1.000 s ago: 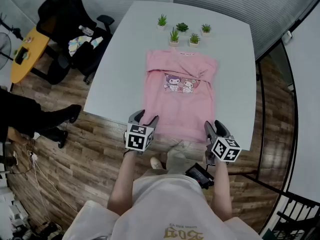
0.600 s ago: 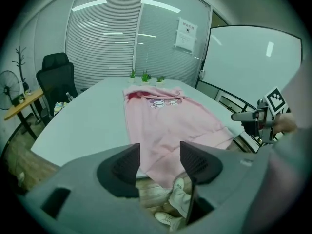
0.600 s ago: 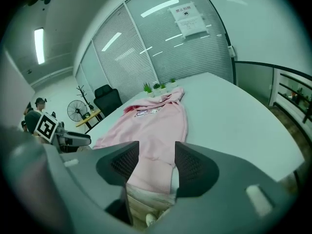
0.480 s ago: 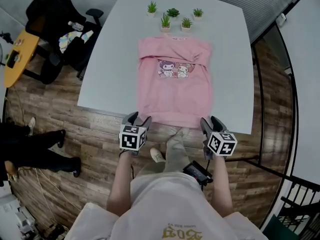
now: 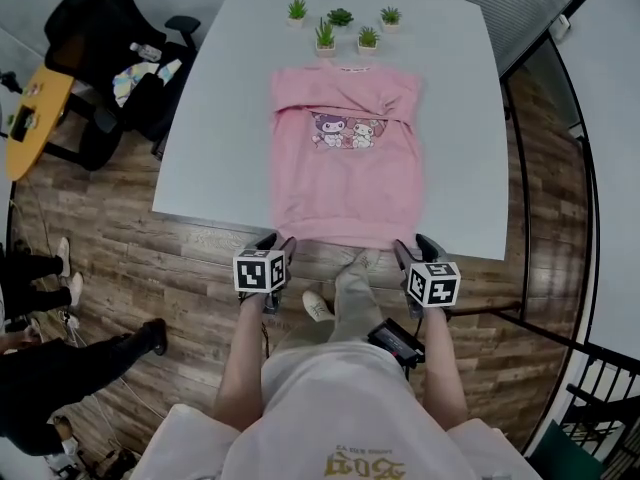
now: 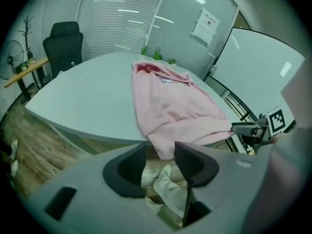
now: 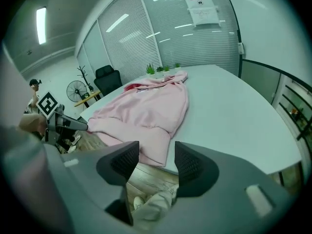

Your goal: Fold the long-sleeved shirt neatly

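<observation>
Open and empty, left tongs (image 5: 277, 240) and right tongs (image 5: 412, 244) face the pink shirt (image 5: 345, 178)
Left tongs just narrowed; uneven hem bites may skew the fold

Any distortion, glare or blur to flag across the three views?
Head view: fisheye bows the table edges; light even, shirt sharp. Left gripper view: stronger fisheye, dark vignette at the corners, shirt in focus. Right gripper view: same vignette; light strip blown out.
</observation>
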Demonstrator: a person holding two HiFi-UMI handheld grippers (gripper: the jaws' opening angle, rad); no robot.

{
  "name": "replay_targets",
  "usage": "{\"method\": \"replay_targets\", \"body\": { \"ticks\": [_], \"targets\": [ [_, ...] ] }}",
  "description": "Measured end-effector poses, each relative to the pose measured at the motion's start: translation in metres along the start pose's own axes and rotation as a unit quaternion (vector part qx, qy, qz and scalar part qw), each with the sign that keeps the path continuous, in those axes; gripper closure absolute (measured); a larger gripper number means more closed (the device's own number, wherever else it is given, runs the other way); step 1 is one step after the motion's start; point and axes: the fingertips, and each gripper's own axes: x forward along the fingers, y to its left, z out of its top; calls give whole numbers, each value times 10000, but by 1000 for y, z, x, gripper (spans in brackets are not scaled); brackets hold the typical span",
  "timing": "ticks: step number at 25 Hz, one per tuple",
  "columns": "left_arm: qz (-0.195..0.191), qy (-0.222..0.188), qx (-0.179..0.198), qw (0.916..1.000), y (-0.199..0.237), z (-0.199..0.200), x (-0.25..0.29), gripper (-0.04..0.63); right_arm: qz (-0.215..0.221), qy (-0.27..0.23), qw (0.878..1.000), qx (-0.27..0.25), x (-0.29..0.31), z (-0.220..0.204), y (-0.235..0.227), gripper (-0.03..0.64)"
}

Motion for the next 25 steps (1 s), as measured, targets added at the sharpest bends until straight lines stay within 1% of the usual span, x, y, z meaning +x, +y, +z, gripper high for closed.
{"method": "replay_targets", "body": {
  "ticks": [2, 4, 7, 8, 9, 10, 12, 14, 19, 25],
  "targets": [
    [-55, 0, -41, 10000, -1, 1, 0, 420, -26, 73, 9999, -86, 3, -1, 0, 394],
    [-67, 61, 16, 10000, -3, 1, 4, 445, -103, 123, 9997, -192, 4, -2, -3, 396],
    [-22, 172, 67, 9998, -4, -1, 9, 516, -197, 117, 9991, -347, 4, -3, -7, 425],
    [-15, 174, 57, 9998, -4, -1, 9, 541, -194, 130, 9990, -390, 3, -3, -7, 441],
    [-22, 167, 46, 9998, -4, 0, 9, 552, -162, 158, 9988, -436, 3, -4, -7, 469],
    [-42, 156, 43, 9999, -5, 1, 9, 560, -99, 193, 9986, -483, 3, -5, -5, 512],
    [-94, 135, 53, 9999, -6, 1, 7, 563, 39, 251, 9982, -545, 4, -6, -1, 574],
    [-125, 118, 51, 9998, -6, 1, 5, 566, 128, 252, 9983, -509, 4, -5, 2, 580],
    [-143, 38, 112, 9998, -7, 5, -4, 568, 295, 42, 9994, -160, -3, 3, 2, 583],
    [-193, -102, 183, 9996, -12, 12, -20, 569, 465, -430, 9974, 332, -23, 24, 11, 583]
  ]
}}
